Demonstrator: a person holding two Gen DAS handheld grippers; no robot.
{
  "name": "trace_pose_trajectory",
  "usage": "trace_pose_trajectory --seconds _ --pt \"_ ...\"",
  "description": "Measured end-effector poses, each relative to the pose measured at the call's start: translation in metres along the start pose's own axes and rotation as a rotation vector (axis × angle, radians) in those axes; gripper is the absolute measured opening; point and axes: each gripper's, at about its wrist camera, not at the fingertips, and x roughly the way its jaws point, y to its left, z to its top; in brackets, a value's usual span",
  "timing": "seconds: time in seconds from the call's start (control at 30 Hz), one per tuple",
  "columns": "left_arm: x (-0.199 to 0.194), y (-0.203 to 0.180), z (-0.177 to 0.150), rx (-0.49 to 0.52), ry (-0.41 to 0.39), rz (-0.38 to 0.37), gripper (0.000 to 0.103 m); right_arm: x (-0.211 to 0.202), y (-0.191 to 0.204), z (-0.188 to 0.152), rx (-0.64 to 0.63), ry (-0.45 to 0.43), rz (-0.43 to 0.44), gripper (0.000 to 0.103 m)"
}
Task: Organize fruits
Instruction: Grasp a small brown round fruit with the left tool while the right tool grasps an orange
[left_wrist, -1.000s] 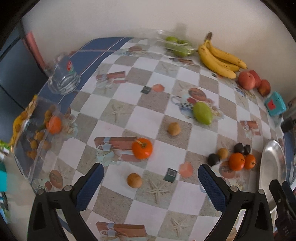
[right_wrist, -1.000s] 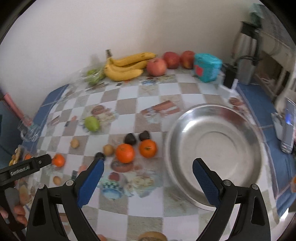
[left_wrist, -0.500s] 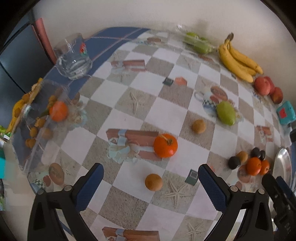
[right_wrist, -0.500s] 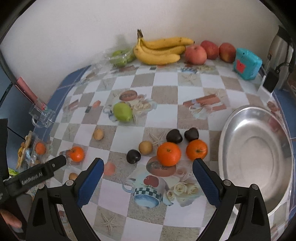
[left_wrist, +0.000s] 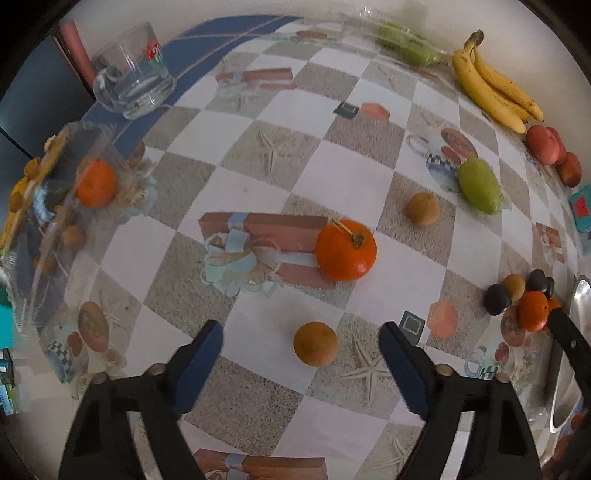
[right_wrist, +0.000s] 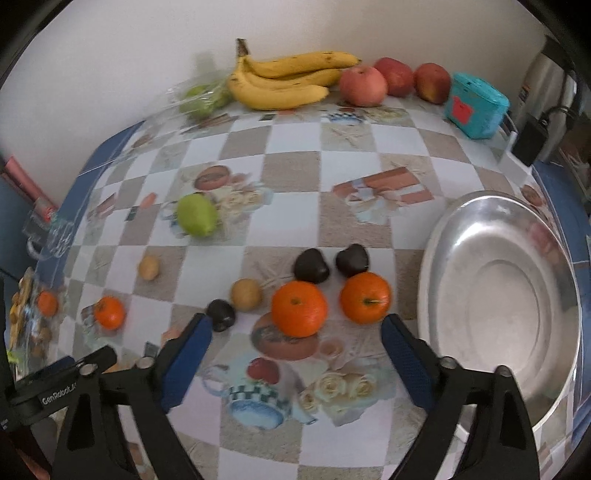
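In the left wrist view a small brown round fruit (left_wrist: 316, 343) lies on the checkered tablecloth between the blue fingers of my left gripper (left_wrist: 301, 334). The jaws are closing and the pads do not touch it. An orange (left_wrist: 345, 249) sits just beyond. In the right wrist view my right gripper (right_wrist: 295, 325) hangs over an orange (right_wrist: 299, 308), its jaws closing, pads apart from the fruit. A second orange (right_wrist: 365, 297), two dark fruits (right_wrist: 311, 265), a brown fruit (right_wrist: 246, 294) and a small dark one (right_wrist: 221, 315) cluster around. A steel bowl (right_wrist: 436, 258) stands to the right.
Bananas (right_wrist: 284, 83), apples (right_wrist: 362, 85), a teal box (right_wrist: 475, 105) and bagged green fruit (right_wrist: 201, 98) line the wall. A green mango (right_wrist: 196, 215) lies mid-table. A glass mug (left_wrist: 129, 83) and a clear packet (left_wrist: 48, 206) holding an orange sit at the left edge.
Both grippers have come lower and closer to the table, and their jaws have narrowed. The brown fruit now lies between the left fingers; the right view has swung left from the bowl to the oranges.
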Motion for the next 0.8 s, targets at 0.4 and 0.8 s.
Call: trace_pose_trajectory --seconds 0.4,0.8 --pt "0.023 0.000 0.001 -0.006 0.050 -0.009 0.047 0.019 0.001 0.008 -0.026 0.033 0.006 0.062" --pt "0.021 -0.002 0.000 -0.008 0.060 -0.007 0.028 0.026 0.004 0.012 -0.039 0.058 0.023 0.048"
